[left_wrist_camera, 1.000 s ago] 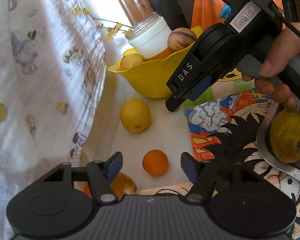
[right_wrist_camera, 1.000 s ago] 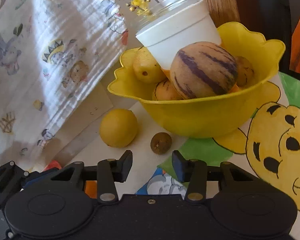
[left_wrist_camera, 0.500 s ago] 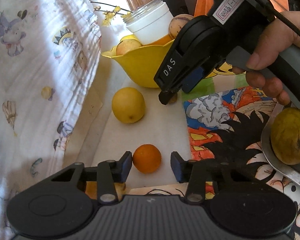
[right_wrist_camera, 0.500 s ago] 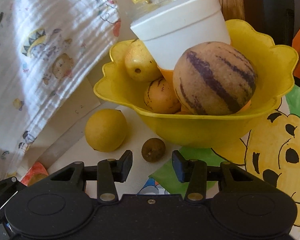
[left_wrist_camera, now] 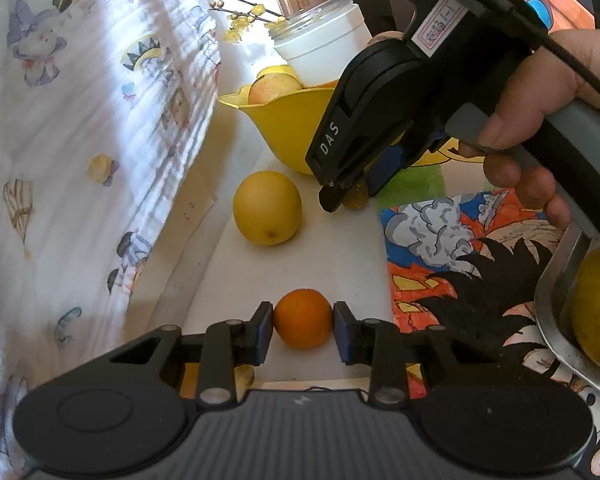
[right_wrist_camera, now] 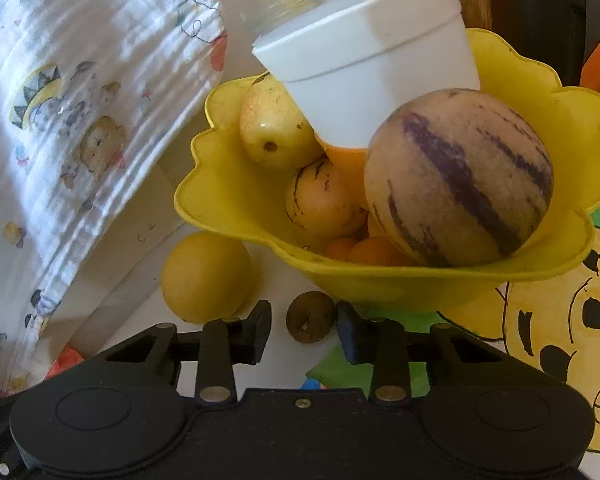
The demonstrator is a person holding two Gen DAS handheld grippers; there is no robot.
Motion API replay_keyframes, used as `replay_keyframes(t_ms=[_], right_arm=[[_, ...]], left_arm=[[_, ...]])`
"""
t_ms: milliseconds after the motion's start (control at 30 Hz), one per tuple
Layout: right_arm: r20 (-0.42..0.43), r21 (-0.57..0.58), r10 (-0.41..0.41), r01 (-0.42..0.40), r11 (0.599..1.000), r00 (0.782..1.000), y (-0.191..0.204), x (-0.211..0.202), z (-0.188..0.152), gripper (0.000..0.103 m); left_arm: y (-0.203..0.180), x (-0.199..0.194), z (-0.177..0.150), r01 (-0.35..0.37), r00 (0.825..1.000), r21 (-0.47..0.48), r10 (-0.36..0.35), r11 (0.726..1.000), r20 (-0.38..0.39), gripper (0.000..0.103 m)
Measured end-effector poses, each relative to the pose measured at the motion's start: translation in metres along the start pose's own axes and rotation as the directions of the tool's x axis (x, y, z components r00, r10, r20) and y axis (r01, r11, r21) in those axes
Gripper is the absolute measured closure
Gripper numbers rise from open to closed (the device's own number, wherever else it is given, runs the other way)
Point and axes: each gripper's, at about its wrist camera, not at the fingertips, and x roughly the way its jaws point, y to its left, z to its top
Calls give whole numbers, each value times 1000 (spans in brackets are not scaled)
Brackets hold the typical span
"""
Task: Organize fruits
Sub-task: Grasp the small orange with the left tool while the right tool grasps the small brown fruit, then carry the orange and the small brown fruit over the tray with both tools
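Observation:
In the left wrist view my left gripper (left_wrist_camera: 303, 332) has its pads against both sides of a small orange (left_wrist_camera: 303, 318) that rests on the white table. A yellow lemon (left_wrist_camera: 267, 207) lies further back. In the right wrist view my right gripper (right_wrist_camera: 303, 330) is open, its fingers on either side of a small brown fruit (right_wrist_camera: 310, 317) without touching it, in front of the yellow bowl (right_wrist_camera: 400, 280). The bowl holds a striped melon-like fruit (right_wrist_camera: 458, 178), several yellow and orange fruits and a white pot (right_wrist_camera: 372, 76). The right gripper also shows in the left wrist view (left_wrist_camera: 352, 196).
A printed white cloth (left_wrist_camera: 80, 140) hangs on the left. Cartoon placemats (left_wrist_camera: 460, 248) cover the table on the right. A metal tray (left_wrist_camera: 556, 320) at the right edge holds a yellow-green fruit (left_wrist_camera: 598, 308). Another fruit (left_wrist_camera: 244, 376) lies half hidden under my left gripper.
My left gripper moved forward and closed around the orange. My right gripper moved down and forward until the brown fruit sits between its fingers.

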Motion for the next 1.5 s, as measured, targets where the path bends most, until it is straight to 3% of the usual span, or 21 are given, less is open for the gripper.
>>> replay_keyframes(t_ms=[67, 267, 633, 1200, 1500], right_arm=[[2, 6, -2, 2, 1000, 1000, -1, 3, 2, 75], [-4, 12, 13, -13, 1000, 1000, -8, 4, 0, 75], [-34, -44, 81, -83, 996, 996, -1, -32, -21, 75], [42, -154, 182, -173, 973, 982, 10, -153, -73, 75], [97, -181, 182, -162, 970, 979, -8, -236, -120, 75]], left_arm=[[0, -1, -1, -1, 1000, -12, 1, 1000, 4, 68], [1, -2, -3, -10, 1000, -41, 10, 999, 7, 69], [4, -16, -7, 20, 1000, -136, -19, 991, 10, 69], [-7, -105, -9, 72, 990, -226, -41, 971, 137, 69], [-52, -165, -7, 122, 981, -219, -85, 968, 172, 69]])
